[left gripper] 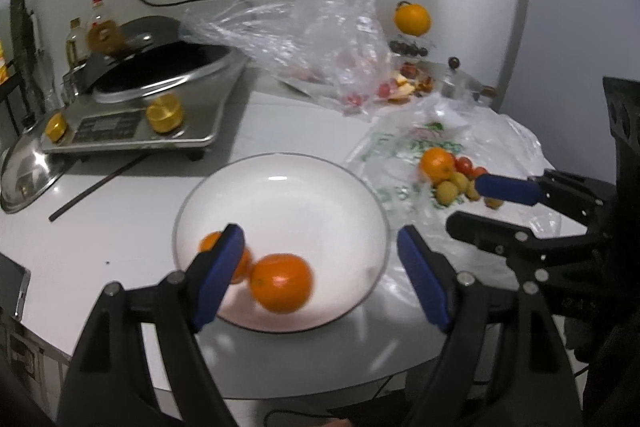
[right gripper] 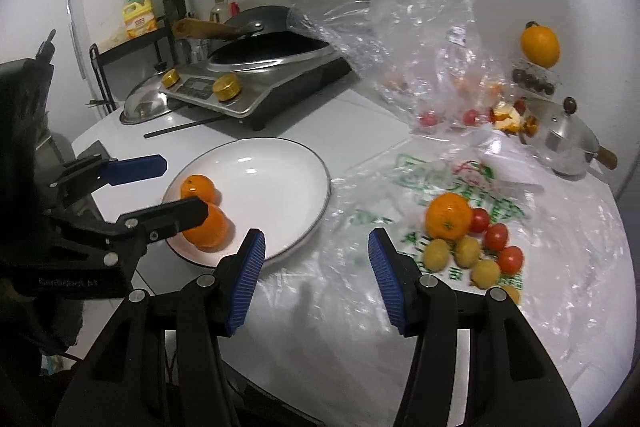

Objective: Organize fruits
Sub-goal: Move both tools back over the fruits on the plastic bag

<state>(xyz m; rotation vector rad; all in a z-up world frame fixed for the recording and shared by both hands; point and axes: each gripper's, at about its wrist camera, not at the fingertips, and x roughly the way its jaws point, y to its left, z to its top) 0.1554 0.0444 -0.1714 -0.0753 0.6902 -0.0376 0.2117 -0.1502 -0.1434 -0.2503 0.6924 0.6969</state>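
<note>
- Left claw (left gripper: 320, 259): we see its blue pads spread wide over the near part of the white plate (left gripper: 320, 167), with nothing pressed between them. One orange (left gripper: 281, 283) lies on the plate in the gap between the pads, free of both; a second orange (left gripper: 214, 241) sits half hidden behind the left pad.
- Right claw (right gripper: 316, 263): pads moderately parted and empty, hanging over the desk (right gripper: 320, 331) just beside the plate's near rim, between the plate and the fruit pile.
- From the right wrist view, the two oranges rest touching at the plate's left side, partly behind the left claw's fingers.
- Fruit still to sort lies on the printed plastic bag (right gripper: 460, 179): a third orange (right gripper: 448, 215), three cherry tomatoes (right gripper: 496, 236) beside it, and several small yellow-green fruits (right gripper: 467, 251) in front, all crowded and touching.
- Farther back: a crumpled clear bag (right gripper: 420, 35) with more small red fruit, an induction cooker (right gripper: 256, 83) with a wok, a small steel pot (right gripper: 568, 143).
- Our reading: oranges are being gathered on the plate; two are in, one is not yet moved.
- Next move, as we judge it: the right claw swings to the pile and closes on the third orange. It needs a wider opening than now and an approach from above, since the tomatoes crowd its side and the slick bag may let round fruit roll.
</note>
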